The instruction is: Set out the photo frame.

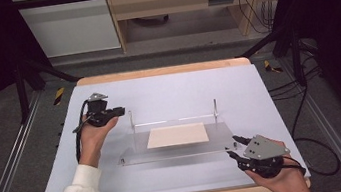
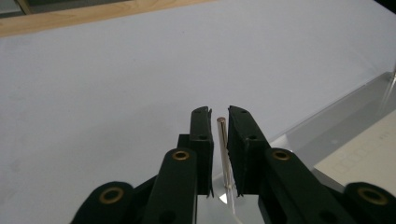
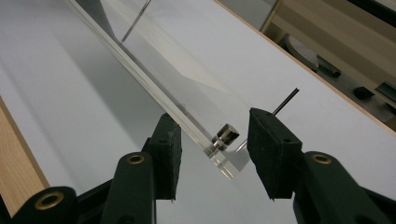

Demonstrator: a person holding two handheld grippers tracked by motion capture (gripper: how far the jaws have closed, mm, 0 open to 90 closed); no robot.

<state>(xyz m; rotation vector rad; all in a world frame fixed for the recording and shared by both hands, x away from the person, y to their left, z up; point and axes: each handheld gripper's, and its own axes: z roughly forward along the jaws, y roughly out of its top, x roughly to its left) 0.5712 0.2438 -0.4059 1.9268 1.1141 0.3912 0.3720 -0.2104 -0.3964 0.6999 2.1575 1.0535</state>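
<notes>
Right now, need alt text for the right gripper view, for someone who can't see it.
The right gripper has its two black jaws open around the near corner of a clear acrylic plate, where a small metal stud sits. The pads are clear of the plate, which lies on a pale table cover.

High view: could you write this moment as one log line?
left gripper: jaws shut on pin | right gripper: jaws open astride plate corner, no contact | card: flat on plate
</notes>
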